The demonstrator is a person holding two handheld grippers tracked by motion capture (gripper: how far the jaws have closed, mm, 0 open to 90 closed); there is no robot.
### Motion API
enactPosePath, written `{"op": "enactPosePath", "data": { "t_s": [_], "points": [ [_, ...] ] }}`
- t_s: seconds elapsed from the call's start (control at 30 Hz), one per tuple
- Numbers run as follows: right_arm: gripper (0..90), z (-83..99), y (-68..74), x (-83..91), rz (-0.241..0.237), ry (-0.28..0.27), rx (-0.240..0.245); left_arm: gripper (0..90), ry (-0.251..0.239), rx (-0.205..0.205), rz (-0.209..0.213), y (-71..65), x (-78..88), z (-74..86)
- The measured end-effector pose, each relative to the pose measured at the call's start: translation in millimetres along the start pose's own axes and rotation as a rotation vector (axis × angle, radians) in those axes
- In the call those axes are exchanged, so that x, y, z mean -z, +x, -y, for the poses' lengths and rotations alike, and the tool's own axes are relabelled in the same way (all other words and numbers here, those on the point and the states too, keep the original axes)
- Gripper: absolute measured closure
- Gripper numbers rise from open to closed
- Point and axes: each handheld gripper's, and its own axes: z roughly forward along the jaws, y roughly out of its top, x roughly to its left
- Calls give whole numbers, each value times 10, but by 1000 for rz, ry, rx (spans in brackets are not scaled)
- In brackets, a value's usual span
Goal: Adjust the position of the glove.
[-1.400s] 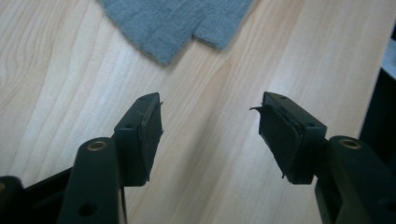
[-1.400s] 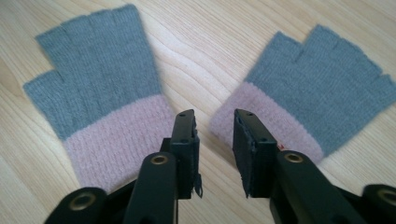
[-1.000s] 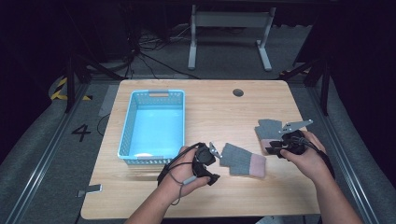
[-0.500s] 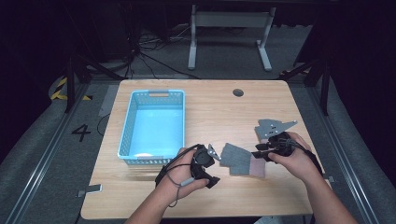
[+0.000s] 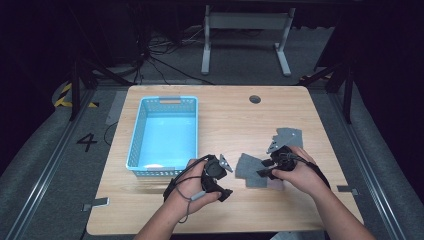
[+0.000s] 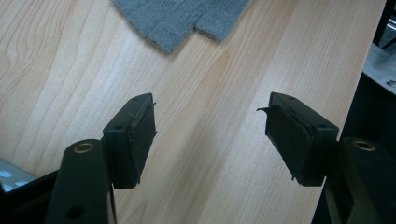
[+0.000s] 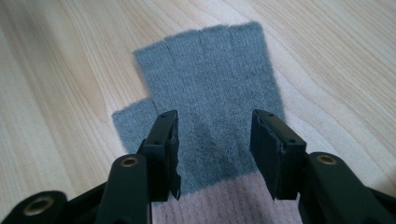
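A grey fingerless glove [image 5: 248, 169] with a pink cuff [image 7: 233, 200] lies flat on the wooden table [image 5: 230, 115], near its front. My right gripper [image 5: 263, 168] hovers open just over the glove [image 7: 215, 70], its jaws either side of the palm close to the cuff. A little left of the glove, my left gripper [image 5: 225, 178] is open above bare wood. The glove's fingertips [image 6: 182, 18] lie ahead of the left gripper [image 6: 210, 126]. A second grey glove [image 5: 289, 136] lies behind the right hand.
A light blue plastic basket [image 5: 165, 102] stands on the left half of the table, just behind the left hand. A round cable hole [image 5: 255, 99] sits near the far edge. The table's right edge drops off beside the left gripper's jaw.
My right gripper has moved left, away from the second glove and onto the pink-cuffed glove. The left gripper has barely moved.
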Motion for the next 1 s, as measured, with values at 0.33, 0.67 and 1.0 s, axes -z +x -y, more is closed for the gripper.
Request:
{"op": "enactPosePath", "data": {
  "t_s": [0.33,0.67,1.0],
  "points": [
    [553,16,3,-147,26,37,8,337,-2,1,1,1,1,3],
    [823,11,-3,-156,49,43,20,335,-4,1,2,-7,-4,1],
    [864,-21,13,-108,51,31,26,333,-5,1,-2,14,2,5]
  ]
}}
